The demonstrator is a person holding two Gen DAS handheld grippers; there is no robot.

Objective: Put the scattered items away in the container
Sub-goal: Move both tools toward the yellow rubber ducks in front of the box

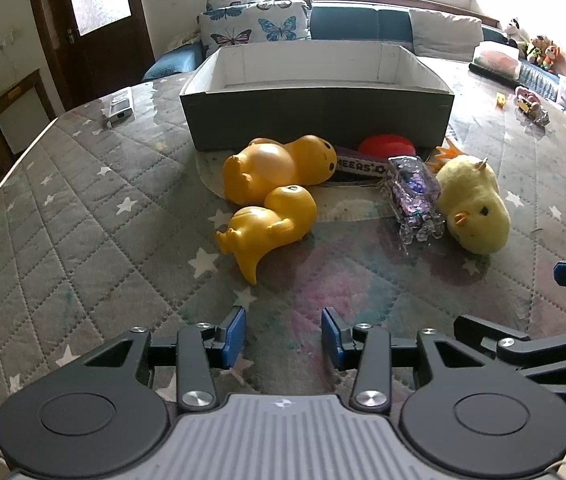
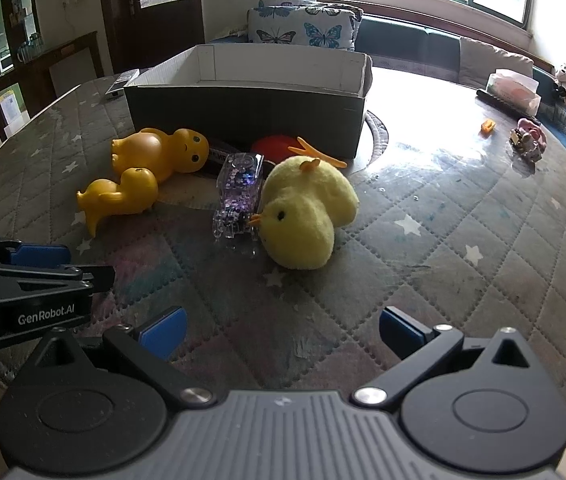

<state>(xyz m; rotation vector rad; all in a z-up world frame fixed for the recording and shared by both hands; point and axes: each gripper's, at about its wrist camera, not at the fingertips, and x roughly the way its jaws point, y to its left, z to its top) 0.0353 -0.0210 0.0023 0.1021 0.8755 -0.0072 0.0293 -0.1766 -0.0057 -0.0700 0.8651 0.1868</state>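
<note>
So, left to right: your left gripper (image 1: 283, 334) is part-open and empty, low over the quilted table (image 1: 83, 208). Ahead lie two yellow rubber figures, the small rubber dino (image 1: 267, 224) touching the bigger rubber doll (image 1: 279, 168). Next come a glitter toy car (image 1: 415, 196) and a plush chick (image 1: 475, 208), touching. A red item (image 1: 387, 146) is wedged against the box (image 1: 315, 116), all outside it; the box floor is hidden. Your right gripper (image 2: 283, 330) is wide open and empty, lined up on the chick. Squeeze the plush mid-body, lift clear of the car, and clear the box wall before letting go.
</note>
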